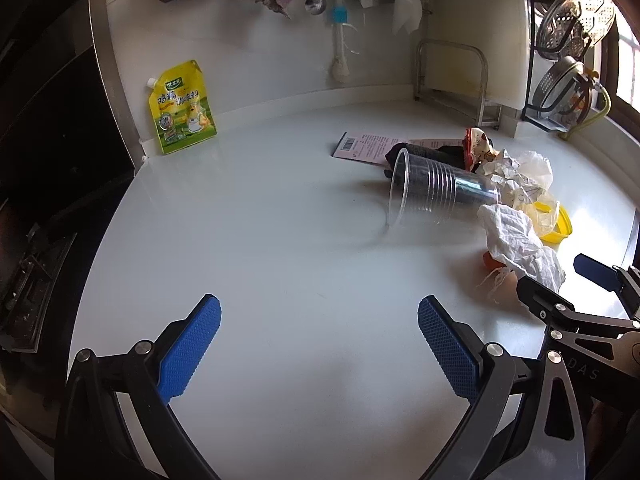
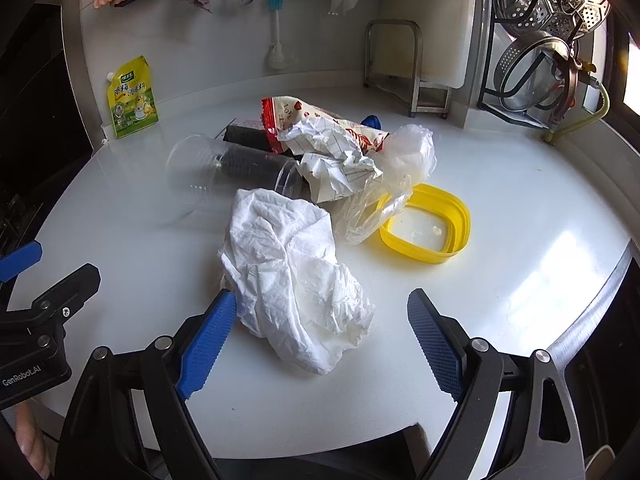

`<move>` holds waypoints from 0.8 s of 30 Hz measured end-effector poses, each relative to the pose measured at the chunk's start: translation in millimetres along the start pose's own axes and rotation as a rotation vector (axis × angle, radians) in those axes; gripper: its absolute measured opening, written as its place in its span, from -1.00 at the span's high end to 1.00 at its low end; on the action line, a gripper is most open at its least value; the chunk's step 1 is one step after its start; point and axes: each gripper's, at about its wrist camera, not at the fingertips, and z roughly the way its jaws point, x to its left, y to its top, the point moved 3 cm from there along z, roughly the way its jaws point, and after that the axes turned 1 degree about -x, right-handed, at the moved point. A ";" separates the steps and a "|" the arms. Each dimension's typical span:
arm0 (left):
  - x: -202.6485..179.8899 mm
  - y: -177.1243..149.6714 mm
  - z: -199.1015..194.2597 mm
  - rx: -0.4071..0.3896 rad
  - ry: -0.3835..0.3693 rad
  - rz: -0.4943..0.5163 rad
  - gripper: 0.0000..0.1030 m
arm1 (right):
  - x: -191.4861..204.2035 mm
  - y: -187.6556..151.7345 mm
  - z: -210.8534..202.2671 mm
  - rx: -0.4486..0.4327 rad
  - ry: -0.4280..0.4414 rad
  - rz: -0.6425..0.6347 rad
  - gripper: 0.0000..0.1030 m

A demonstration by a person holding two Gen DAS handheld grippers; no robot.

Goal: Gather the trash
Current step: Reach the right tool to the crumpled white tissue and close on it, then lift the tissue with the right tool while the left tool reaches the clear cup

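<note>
Right wrist view: nothing is collected yet. The right gripper (image 2: 320,336) gapes around the tissue (image 2: 288,272); left gripper (image 1: 320,344) wide open, empty; cup (image 2: 224,168), wrappers (image 2: 332,152), lid (image 2: 424,224) remain.

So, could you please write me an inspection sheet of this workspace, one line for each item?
Surface: white countertop, glossy, with window glare at its right side.
Job's things: crumpled white tissue; clear plastic cup on its side; crumpled lined paper; red snack wrapper; thin plastic bag; yellow lid.
Clutter: yellow seasoning pouch leaning on the wall.
Grippers: left gripper open over bare counter; right gripper open, the tissue between its fingers.
Cables: nothing seen.
Surroundings: hanging spoon, blue brush, cloths, steamer baskets on a rack.
</note>
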 end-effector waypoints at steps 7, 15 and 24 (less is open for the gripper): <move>-1.6 1.1 -0.5 -0.004 -0.007 -0.007 -0.88 | 2.4 -8.2 0.3 0.040 0.019 -0.025 0.30; -3.2 4.8 -3.7 -0.021 -0.012 -0.009 -0.88 | -5.4 -6.7 -28.4 -0.016 0.066 0.001 0.61; -6.6 23.6 -1.0 -0.048 -0.057 -0.001 -0.88 | -39.3 -7.7 -58.6 -0.072 0.057 0.072 0.61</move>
